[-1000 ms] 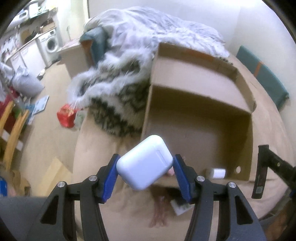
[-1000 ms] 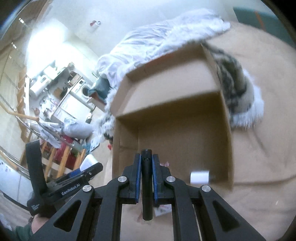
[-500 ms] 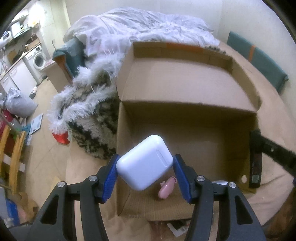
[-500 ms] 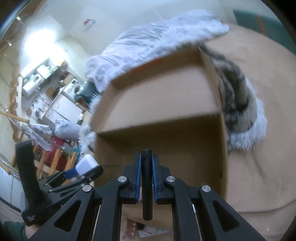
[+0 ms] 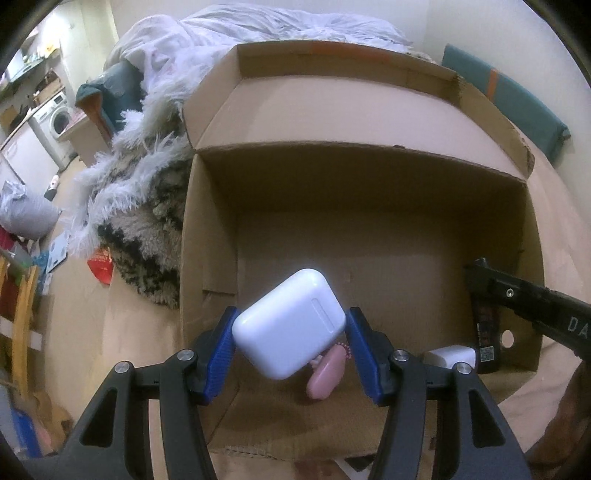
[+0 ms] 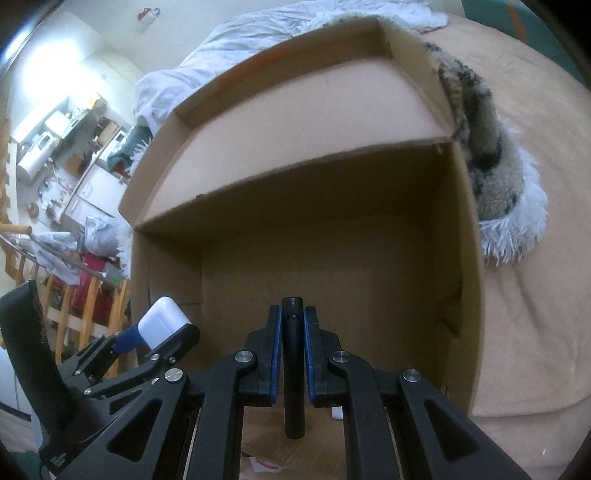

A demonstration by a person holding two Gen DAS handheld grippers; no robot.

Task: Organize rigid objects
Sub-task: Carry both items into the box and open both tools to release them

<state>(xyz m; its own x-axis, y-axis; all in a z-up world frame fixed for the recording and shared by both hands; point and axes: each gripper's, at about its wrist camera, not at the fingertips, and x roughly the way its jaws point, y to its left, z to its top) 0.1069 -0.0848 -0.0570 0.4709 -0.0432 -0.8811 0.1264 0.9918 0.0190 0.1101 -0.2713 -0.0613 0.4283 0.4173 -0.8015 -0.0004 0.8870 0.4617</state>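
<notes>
Both tongs poised over an open cardboard box (image 5: 207,229) on a tan bedcover (image 6: 524,302). Left gripper (image 5: 291,339) pinching a white earbud case (image 5: 290,328) between blue pads (image 5: 219,349), case tilted, held above the near part of the box interior. Right gripper (image 6: 292,350) pressed together on a slim black cylinder (image 6: 293,373), upright between its blue pads (image 6: 274,354), lower end hanging free above the box floor. Same cylinder seen from the left wrist camera as a black bar with a label, just inside the right wall of the box.

Behind and beside the box: a rumpled white duvet (image 5: 280,29), then a shaggy black-and-white throw (image 5: 140,206) against the box's side. Upper flap of the box folded open, pale inside.

On the box floor, below the held case: a pink oval object (image 5: 327,373), partly hidden. Just to its right, near the corner: a small white block (image 5: 452,356), touching or nearly touching the black bar; cannot tell which. Small round hole (image 5: 508,336) in the right wall of the box.
</notes>
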